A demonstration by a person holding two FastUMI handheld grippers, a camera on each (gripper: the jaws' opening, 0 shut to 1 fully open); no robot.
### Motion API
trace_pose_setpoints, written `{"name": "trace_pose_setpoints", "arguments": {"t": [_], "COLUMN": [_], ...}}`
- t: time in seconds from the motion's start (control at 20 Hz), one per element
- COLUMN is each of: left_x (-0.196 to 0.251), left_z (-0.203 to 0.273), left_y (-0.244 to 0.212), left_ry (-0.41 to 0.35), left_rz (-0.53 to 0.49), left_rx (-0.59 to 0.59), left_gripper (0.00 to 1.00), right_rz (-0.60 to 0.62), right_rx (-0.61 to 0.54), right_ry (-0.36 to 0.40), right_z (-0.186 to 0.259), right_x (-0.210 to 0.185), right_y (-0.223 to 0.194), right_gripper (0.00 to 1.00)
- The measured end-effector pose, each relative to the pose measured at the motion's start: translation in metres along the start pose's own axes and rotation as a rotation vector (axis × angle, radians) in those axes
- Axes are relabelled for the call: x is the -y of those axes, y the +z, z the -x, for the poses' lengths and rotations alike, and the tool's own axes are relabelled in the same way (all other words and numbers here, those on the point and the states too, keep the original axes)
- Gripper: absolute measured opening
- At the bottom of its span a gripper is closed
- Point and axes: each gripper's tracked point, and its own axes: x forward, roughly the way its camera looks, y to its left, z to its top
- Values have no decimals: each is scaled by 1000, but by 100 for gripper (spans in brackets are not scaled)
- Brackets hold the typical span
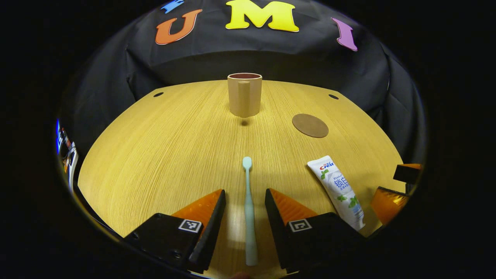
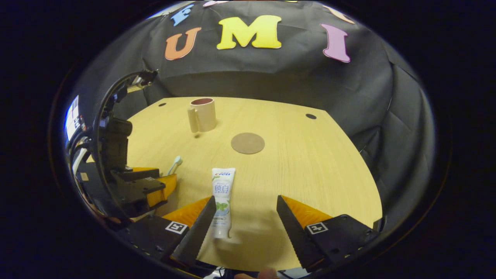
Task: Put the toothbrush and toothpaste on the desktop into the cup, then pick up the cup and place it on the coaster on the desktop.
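One cup point(image 1: 244, 95) stands upright — toothbrush point(image 1: 249, 209) and toothpaste point(image 1: 338, 190) lie outside.

- Left gripper point(image 1: 245, 211): low, level, jaws spread wide apart, nothing pressed between them.
- Right gripper point(image 2: 245, 217): low, jaws spread wide, beside the left gripper.

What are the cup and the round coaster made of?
The cup looks like glazed ceramic: thick beige walls, a smooth soft sheen and a darker reddish inside, though plastic is possible. The coaster looks like cork or leather: a thin, flat, matte brown disc with no shine. The pictures cannot settle either.
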Motion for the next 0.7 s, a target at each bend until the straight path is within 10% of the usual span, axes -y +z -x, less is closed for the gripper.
{"name": "trace_pose_setpoints", "arguments": {"t": [0.7], "left_x": [4], "left_z": [-2], "left_y": [1], "left_ry": [-1], "left_rz": [-46], "left_rx": [18], "left_gripper": [10], "right_rz": [3], "right_rx": [-9], "right_ry": [-4], "right_z": [-7], "right_x": [-4], "right_y": [3], "right_gripper": [95]}}
